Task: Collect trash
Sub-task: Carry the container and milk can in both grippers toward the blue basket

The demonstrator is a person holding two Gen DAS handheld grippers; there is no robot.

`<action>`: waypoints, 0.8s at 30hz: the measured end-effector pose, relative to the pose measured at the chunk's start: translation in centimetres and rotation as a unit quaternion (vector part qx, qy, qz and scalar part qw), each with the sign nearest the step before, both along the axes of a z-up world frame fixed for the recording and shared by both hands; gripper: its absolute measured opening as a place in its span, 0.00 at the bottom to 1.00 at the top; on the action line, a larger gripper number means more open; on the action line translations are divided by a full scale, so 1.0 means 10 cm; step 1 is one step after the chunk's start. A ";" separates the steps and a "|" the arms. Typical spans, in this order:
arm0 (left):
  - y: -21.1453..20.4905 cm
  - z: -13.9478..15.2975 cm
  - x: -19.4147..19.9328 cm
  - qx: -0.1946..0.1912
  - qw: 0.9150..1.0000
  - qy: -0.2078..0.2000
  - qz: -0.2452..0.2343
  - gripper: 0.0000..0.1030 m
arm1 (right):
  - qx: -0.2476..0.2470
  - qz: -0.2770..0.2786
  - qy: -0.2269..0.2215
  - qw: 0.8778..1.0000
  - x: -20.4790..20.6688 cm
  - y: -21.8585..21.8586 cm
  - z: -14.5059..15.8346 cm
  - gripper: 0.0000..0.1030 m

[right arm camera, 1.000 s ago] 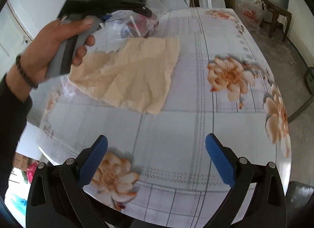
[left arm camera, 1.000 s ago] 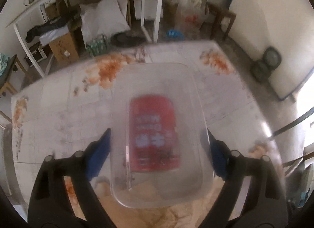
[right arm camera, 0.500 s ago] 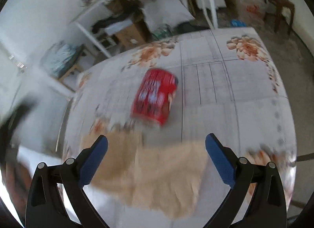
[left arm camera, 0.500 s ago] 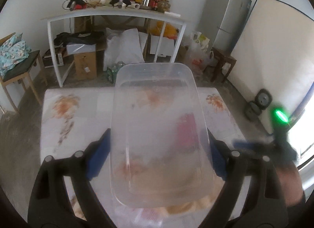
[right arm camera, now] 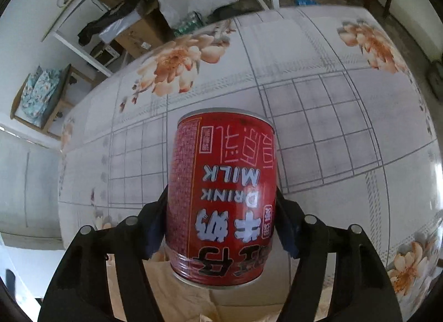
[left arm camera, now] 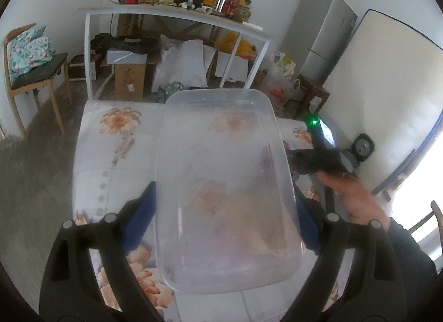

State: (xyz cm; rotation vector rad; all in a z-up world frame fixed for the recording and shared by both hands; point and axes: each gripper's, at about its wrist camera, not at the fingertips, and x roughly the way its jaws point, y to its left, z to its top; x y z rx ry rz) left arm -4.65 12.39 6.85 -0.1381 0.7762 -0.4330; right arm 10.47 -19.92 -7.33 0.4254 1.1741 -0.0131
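Trash sits over the flowered table [right arm camera: 318,117]: a clear plastic tub [left arm camera: 225,183] clamped between the left gripper's [left arm camera: 225,219] blue pads, raised above the cloth, and a red milk can [right arm camera: 224,194] squeezed in the right gripper [right arm camera: 221,228], brown paper [right arm camera: 171,288] beneath.

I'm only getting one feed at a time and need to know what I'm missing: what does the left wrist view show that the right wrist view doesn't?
Only the left wrist view shows the clear plastic bin clamped in the left gripper, plus the right hand. Only the right wrist view shows the red milk can sharply, gripped by the right gripper, with tan paper below. Both show the floral tablecloth.
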 end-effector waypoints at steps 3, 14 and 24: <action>0.06 -0.02 -0.02 0.000 1.000 0.004 0.006 0.83 | 0.014 -0.013 -0.009 1.000 -0.06 -0.02 0.00 0.63; 0.27 0.06 -0.33 -0.009 1.000 0.001 0.025 0.83 | -0.004 0.008 -0.090 0.996 -0.45 0.07 0.69 0.63; 0.59 0.30 -1.08 -0.014 0.998 -0.018 0.060 0.83 | 0.006 0.103 -0.145 0.984 -1.23 0.86 1.15 0.63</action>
